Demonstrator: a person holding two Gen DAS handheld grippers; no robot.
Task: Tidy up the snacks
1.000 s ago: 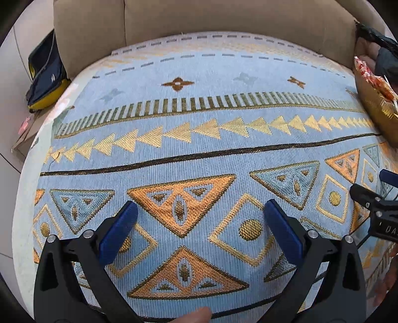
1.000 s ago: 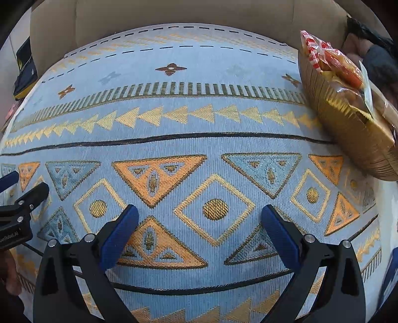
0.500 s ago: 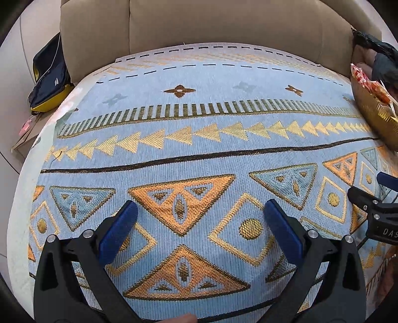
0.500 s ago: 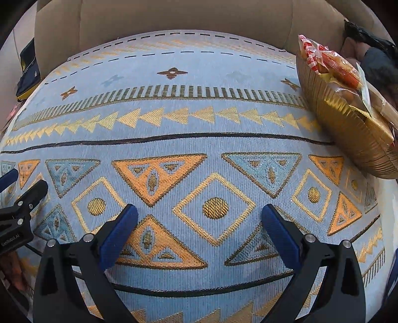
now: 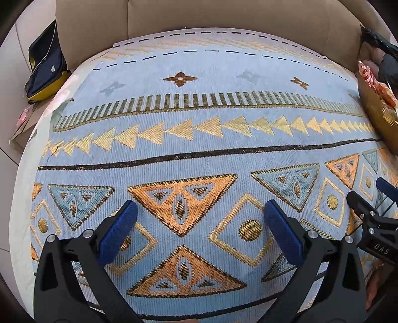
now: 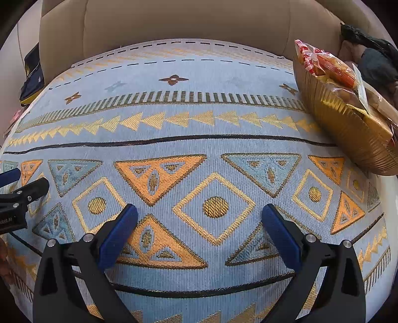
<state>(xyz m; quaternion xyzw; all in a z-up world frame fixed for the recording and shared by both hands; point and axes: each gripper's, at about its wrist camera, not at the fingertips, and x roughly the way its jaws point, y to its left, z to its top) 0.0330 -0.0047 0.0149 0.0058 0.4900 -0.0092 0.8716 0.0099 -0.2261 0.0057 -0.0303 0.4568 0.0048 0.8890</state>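
A ribbed gold basket (image 6: 353,129) stands at the far right of the patterned blue cloth (image 6: 199,119), filled with several wrapped snack packs (image 6: 325,65) in red, orange and clear wrappers. In the left wrist view only the gold basket's edge (image 5: 375,111) and a red snack wrapper (image 5: 373,77) show at the right border. My right gripper (image 6: 199,215) hovers open over a gold diamond motif, nothing between its blue pads. My left gripper (image 5: 199,211) is open too, empty, above an orange triangle. Each gripper sees the other at its frame's side.
A beige sofa back (image 6: 186,22) borders the cloth at the rear. A dark blue and yellow bag (image 5: 46,69) lies off the cloth at the far left, above a cardboard box (image 5: 23,124). Dark clothing (image 6: 373,62) sits behind the basket.
Both views have tilted slightly upward or pulled back, showing more of the sofa back. Both grippers stay open and empty.
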